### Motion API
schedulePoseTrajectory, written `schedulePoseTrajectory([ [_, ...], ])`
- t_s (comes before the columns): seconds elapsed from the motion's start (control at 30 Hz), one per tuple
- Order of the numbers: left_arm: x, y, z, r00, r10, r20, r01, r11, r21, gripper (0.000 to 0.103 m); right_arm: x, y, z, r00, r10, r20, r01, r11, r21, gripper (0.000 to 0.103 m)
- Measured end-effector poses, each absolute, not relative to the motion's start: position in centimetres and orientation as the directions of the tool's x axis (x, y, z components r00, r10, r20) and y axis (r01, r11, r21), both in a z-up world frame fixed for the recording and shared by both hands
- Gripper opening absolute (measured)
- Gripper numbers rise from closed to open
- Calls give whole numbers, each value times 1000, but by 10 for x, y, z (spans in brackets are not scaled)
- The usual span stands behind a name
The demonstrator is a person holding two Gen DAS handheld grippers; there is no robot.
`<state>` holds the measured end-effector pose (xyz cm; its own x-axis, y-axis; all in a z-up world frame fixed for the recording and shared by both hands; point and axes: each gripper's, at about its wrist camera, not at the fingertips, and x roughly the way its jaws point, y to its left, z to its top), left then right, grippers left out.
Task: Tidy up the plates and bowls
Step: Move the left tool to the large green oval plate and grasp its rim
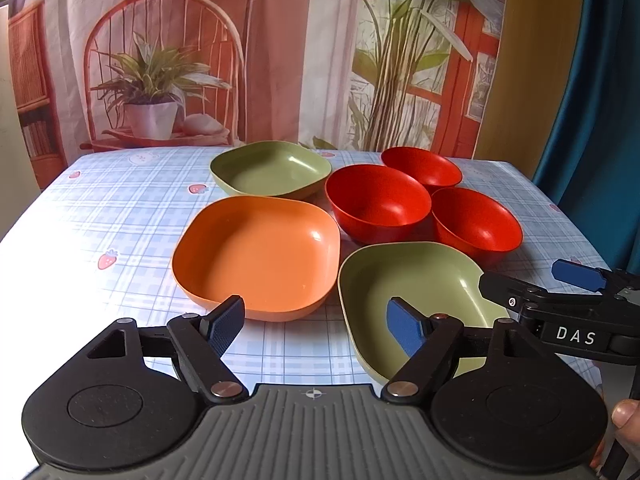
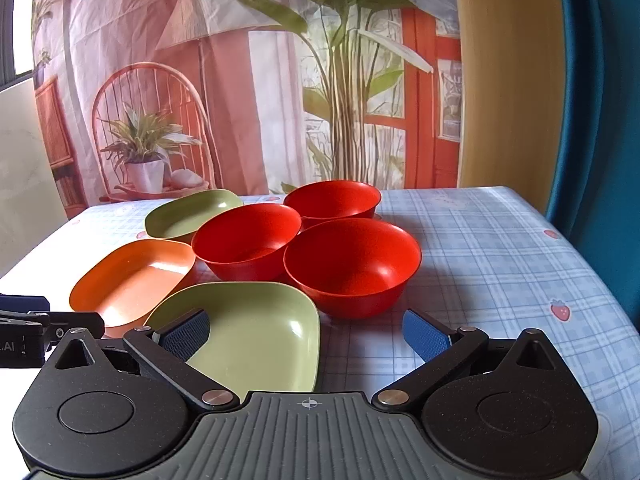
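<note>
1. My left hand-held gripper (image 1: pixel 320 324) hovers with its jaws apart and empty, over the gap between the orange plate (image 1: pixel 258 256) and the near green plate (image 1: pixel 416 292).
2. My right hand-held gripper (image 2: pixel 306 340) stands wide open, holding nothing, above the near green plate's right edge.
3. Three red bowls (image 2: pixel 352 264) cluster behind on the checked tabletop (image 2: pixel 500 248); a second green plate (image 1: pixel 272 170) sits farthest back.

Three plates (image 1: pixel 256 256), three bowls (image 1: pixel 376 200), unstacked
</note>
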<state>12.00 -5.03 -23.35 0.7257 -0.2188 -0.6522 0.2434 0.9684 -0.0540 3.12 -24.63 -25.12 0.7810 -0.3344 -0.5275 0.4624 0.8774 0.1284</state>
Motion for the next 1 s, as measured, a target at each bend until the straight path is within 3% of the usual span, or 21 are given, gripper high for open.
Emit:
schedulePoseTrajectory([
  [0.1, 125, -53, -241, 700, -233, -675, 251, 965, -73, 67, 30, -252, -259, 771, -325, -547, 467, 874, 139, 95],
  [0.17, 126, -55, -246, 676, -250, -693, 266, 960, -87, 55, 30, -253, -264, 772, -303, -559, 454, 878, 152, 85],
  [0.3, 128, -58, -253, 657, -263, -707, 280, 955, -95, 51, 31, -256, -272, 767, -271, -582, 439, 882, 169, 70],
  [0.37, 131, -60, -255, 647, -274, -711, 285, 953, -107, 45, 32, -258, -275, 764, -264, -589, 439, 881, 175, 55],
  [0.43, 135, -60, -257, 629, -287, -722, 284, 950, -129, 44, 33, -260, -277, 759, -259, -598, 441, 880, 179, 49],
  [0.67, 146, -68, -269, 587, -304, -750, 292, 944, -155, 21, 35, -260, -281, 755, -241, -610, 433, 882, 187, 33],
  [1.0, 142, -73, -270, 565, -342, -751, 315, 931, -186, 18, 38, -257, -284, 738, -209, -642, 416, 890, 189, 19],
])
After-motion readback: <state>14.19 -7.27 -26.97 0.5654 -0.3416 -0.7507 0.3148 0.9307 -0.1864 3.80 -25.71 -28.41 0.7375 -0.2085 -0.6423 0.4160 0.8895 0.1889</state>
